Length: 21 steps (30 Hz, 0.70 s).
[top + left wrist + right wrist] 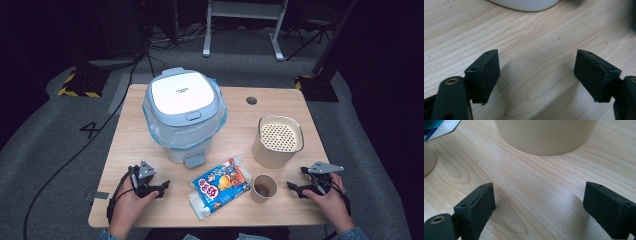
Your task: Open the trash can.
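A white and blue lidded bin [183,112] lined with a blue plastic bag stands at the back left of the wooden table [280,210]. A colourful snack packet [220,186] lies near the front middle, with a small paper cup [263,188] just right of it. Behind the cup stands a beige cylindrical container [278,140] with a perforated insert. My left gripper [164,187] rests on the table at the front left, open, with bare wood between its jaws [536,72]. My right gripper [292,189] rests at the front right, open and holding nothing [539,202], near the beige container's base [546,137].
A round cable hole [251,100] sits at the table's back right. The bin's pedal [194,159] juts toward the front. Grey carpet surrounds the table, with a cable [75,155] and a stand with yellow-black tape [80,86] at the left and a desk frame [245,25] behind.
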Each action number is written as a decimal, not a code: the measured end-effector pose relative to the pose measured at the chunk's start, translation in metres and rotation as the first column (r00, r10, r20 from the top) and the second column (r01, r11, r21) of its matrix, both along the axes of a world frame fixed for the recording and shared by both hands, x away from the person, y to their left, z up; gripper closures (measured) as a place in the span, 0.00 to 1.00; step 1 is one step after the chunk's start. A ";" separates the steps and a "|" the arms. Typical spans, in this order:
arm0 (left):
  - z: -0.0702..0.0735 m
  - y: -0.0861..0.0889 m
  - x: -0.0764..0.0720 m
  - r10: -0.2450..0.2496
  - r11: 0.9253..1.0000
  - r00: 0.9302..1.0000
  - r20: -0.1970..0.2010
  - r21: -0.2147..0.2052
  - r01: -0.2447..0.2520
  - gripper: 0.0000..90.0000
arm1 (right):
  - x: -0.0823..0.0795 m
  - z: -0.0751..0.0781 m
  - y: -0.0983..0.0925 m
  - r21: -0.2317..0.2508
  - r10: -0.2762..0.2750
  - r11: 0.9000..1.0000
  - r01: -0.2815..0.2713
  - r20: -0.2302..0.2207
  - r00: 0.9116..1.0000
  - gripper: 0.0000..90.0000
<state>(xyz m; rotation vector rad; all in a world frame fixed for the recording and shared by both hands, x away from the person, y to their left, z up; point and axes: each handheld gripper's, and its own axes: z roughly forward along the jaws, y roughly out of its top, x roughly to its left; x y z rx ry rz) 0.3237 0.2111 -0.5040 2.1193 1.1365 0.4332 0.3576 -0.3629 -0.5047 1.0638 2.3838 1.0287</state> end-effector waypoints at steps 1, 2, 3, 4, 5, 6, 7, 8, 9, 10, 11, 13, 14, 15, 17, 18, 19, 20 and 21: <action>0.000 0.000 0.000 0.000 1.000 1.000 0.000 0.000 0.000 0.28 | 0.000 0.000 0.000 0.000 0.000 1.000 0.000 0.000 1.000 0.12; 0.000 0.001 0.001 -0.001 1.000 1.000 -0.004 -0.006 0.001 0.28 | 0.000 0.000 0.000 0.000 0.000 1.000 0.000 0.000 1.000 0.12; 0.001 0.002 0.001 0.002 1.000 1.000 -0.007 -0.022 -0.002 0.29 | 0.000 0.000 0.000 0.000 0.000 1.000 0.000 0.000 1.000 0.12; 0.002 0.003 0.001 0.004 0.999 1.000 -0.014 -0.036 -0.005 0.36 | 0.000 0.000 0.000 0.000 0.000 1.000 0.000 0.000 1.000 0.12; 0.003 0.004 0.001 0.006 0.999 1.000 -0.027 -0.050 -0.008 0.36 | 0.000 0.000 0.000 0.000 0.000 1.000 0.000 0.000 1.000 0.12; 0.006 0.006 0.000 0.009 0.997 0.999 -0.043 -0.070 -0.012 0.41 | 0.000 0.000 0.000 0.001 0.000 1.000 0.000 0.000 1.000 0.12; 0.006 0.006 0.000 0.009 0.997 0.999 -0.043 -0.070 -0.012 0.41 | 0.000 0.000 0.000 0.001 0.000 1.000 0.000 0.000 1.000 0.12; 0.009 0.007 0.001 0.010 0.997 0.999 -0.033 -0.075 -0.013 0.42 | 0.000 0.000 0.000 0.001 0.000 1.000 0.000 0.000 1.000 0.12; 0.009 0.007 0.001 0.010 0.997 0.999 -0.033 -0.075 -0.013 0.43 | 0.000 0.000 0.000 0.001 0.000 1.000 0.000 0.000 1.000 0.12; 0.014 0.007 0.001 0.006 0.997 1.000 -0.025 -0.077 -0.008 0.44 | 0.000 0.000 0.000 0.001 0.000 1.000 0.000 -0.001 1.000 0.12; 0.014 0.007 0.001 0.006 0.997 1.000 -0.025 -0.077 -0.008 0.44 | 0.000 0.000 0.000 0.001 0.000 1.000 0.000 -0.001 1.000 0.12; 0.020 0.008 0.001 -0.001 0.995 1.000 -0.014 -0.102 -0.001 0.45 | 0.000 0.000 0.000 0.001 -0.001 1.000 0.001 -0.001 1.000 0.12; 0.026 0.007 0.002 -0.012 0.992 1.000 -0.001 -0.123 0.012 0.47 | 0.000 0.000 0.000 0.001 -0.001 1.000 0.001 -0.001 1.000 0.12; 0.026 0.007 0.002 -0.012 0.992 1.000 -0.001 -0.123 0.012 0.47 | 0.000 0.000 0.000 0.001 -0.001 1.000 0.001 -0.001 1.000 0.12; 0.034 0.007 0.003 -0.023 0.989 0.999 0.024 -0.143 0.026 0.48 | 0.000 0.000 0.000 0.001 0.000 1.000 0.000 -0.001 1.000 0.12; 0.039 0.008 0.003 -0.031 0.988 0.999 0.035 -0.151 0.036 0.49 | 0.000 0.000 0.000 0.002 0.001 1.000 -0.001 -0.001 1.000 0.12; 0.041 0.008 0.004 -0.034 0.987 0.999 0.040 -0.156 0.040 0.50 | 0.000 0.000 0.000 0.002 0.001 1.000 -0.001 -0.002 1.000 0.12; 0.045 0.007 0.004 -0.036 0.985 0.998 0.047 -0.167 0.043 0.51 | 0.000 0.000 0.000 0.002 0.001 1.000 -0.001 -0.001 1.000 0.12; 0.048 0.007 0.005 -0.040 0.984 0.998 0.056 -0.172 0.049 0.52 | 0.000 0.000 0.000 0.002 0.001 1.000 -0.001 -0.002 1.000 0.12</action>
